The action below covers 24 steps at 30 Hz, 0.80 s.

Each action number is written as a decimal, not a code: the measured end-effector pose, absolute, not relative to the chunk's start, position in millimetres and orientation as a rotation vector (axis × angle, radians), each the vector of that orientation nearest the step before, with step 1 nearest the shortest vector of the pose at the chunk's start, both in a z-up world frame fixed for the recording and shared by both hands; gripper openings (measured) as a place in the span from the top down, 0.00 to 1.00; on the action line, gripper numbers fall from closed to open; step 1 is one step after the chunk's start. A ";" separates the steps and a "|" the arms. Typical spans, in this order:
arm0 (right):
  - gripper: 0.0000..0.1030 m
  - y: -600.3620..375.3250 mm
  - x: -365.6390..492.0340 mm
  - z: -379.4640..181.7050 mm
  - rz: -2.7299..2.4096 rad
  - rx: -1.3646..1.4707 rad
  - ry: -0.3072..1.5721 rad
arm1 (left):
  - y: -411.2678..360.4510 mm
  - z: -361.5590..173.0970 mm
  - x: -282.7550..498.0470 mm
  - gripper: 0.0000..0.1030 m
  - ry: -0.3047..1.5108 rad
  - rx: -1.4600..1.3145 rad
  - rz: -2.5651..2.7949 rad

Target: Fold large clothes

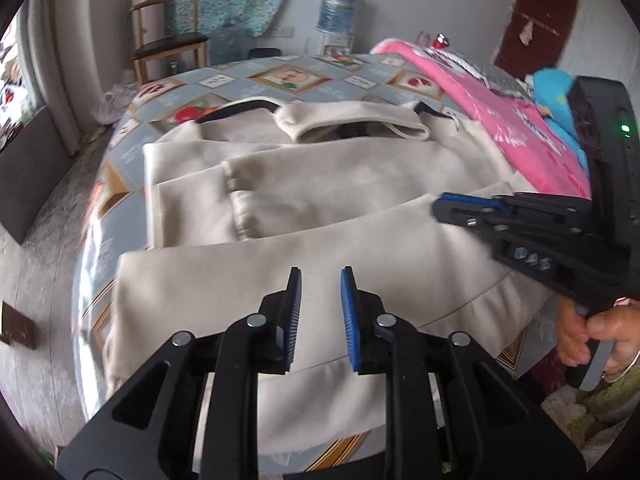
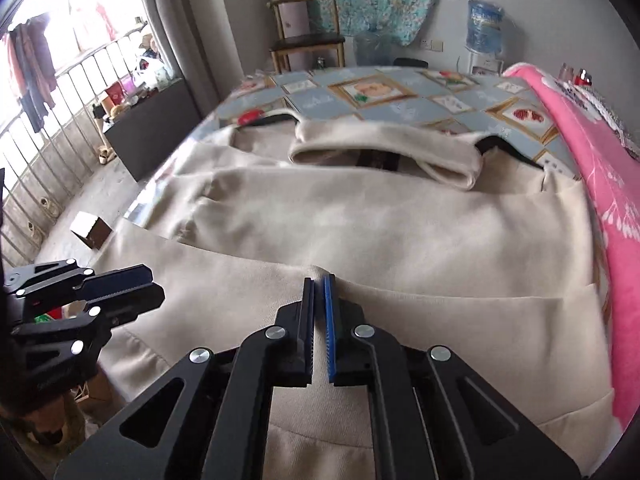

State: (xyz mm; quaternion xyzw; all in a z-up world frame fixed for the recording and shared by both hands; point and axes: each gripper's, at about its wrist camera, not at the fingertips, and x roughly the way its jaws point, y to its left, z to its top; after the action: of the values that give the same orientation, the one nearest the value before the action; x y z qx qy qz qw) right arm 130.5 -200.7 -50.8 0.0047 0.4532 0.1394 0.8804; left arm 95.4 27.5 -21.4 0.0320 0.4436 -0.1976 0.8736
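A large beige garment (image 1: 320,184) (image 2: 400,232) lies spread on the table, sleeves folded across its body and its collar toward the far side. A nearer layer is folded over toward me. My left gripper (image 1: 320,276) hovers over that near layer, open, with nothing between its pads; in the right wrist view the left gripper (image 2: 154,284) sits at the garment's left edge. My right gripper (image 2: 319,280) is shut, and a small ridge of beige cloth puckers up at its tips. In the left wrist view the right gripper (image 1: 440,210) rests at the fold's edge on the right.
The table (image 1: 240,84) has a glossy picture-patterned cover. A pink blanket (image 1: 500,120) (image 2: 580,140) lies along its right side, touching the garment. A person's hand (image 1: 580,332) holds the right gripper's handle. Beyond the table are a wooden chair (image 2: 308,36) and a water jug (image 2: 486,24).
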 end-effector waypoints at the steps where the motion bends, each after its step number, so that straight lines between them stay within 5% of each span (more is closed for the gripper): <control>1: 0.95 -199.6 133.2 -59.8 0.281 -0.001 0.956 | 20.3 -26.7 98.3 0.81 0.933 0.085 -0.420; 19: 0.97 -374.8 114.9 -58.7 -0.082 0.195 0.955 | 4.6 -47.1 109.2 0.79 0.966 0.157 -0.404; 24: 0.95 -360.5 96.8 -40.0 -0.029 0.142 0.949 | 5.7 -47.5 109.7 0.79 0.970 0.153 -0.407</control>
State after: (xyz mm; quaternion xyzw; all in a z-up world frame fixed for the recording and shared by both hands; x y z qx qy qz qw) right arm 96.8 -360.5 -40.0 0.0682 0.4566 -0.0139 0.8870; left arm 109.7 5.7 -47.5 0.0728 0.4624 -0.1939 0.8622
